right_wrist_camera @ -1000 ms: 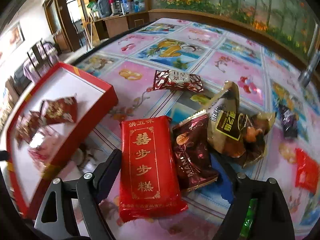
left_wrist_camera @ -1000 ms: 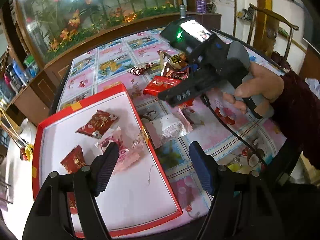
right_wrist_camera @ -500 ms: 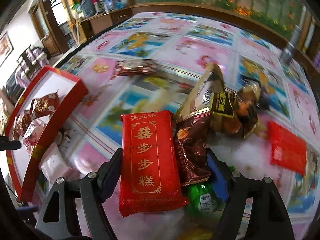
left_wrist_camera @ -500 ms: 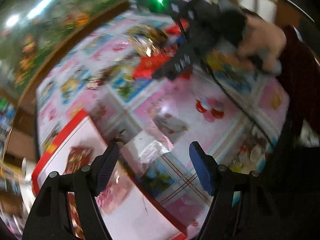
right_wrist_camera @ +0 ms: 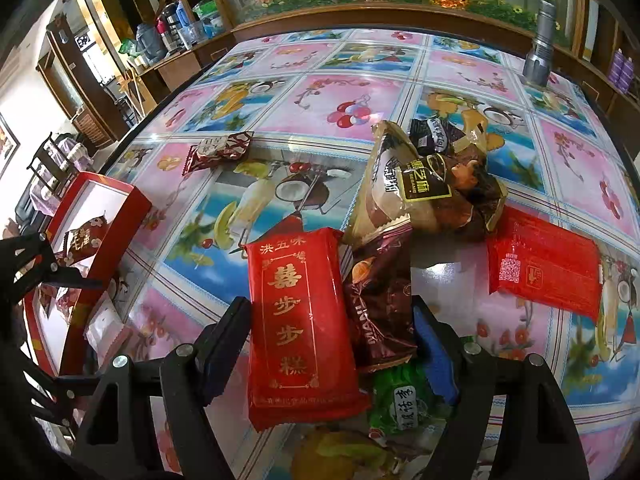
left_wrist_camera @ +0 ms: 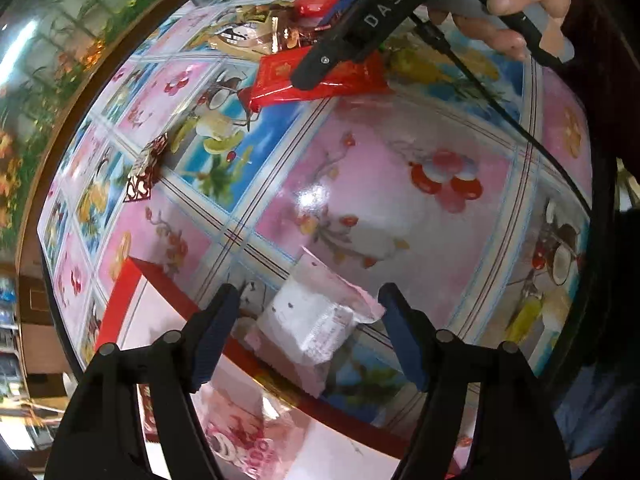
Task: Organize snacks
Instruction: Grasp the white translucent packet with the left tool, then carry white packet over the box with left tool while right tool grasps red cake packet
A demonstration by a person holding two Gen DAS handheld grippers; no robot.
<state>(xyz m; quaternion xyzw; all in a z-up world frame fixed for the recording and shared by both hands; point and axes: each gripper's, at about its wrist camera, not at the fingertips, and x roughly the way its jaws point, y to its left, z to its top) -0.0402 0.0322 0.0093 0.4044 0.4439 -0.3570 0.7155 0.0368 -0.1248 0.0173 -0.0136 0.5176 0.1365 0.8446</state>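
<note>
Black tool [left_wrist_camera: 310, 332] with blue ribbed pads, silver screws; other tool [right_wrist_camera: 332, 344] alike, dark sleeve [left_wrist_camera: 600, 40]

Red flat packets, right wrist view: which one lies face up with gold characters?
The red packet between the right jaws; the other red packet, farther right, shows only small print and a square code.

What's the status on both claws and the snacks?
Left claw open over white packet at red tray edge. Right claw open astride red packet, brown packet alongside.
</note>
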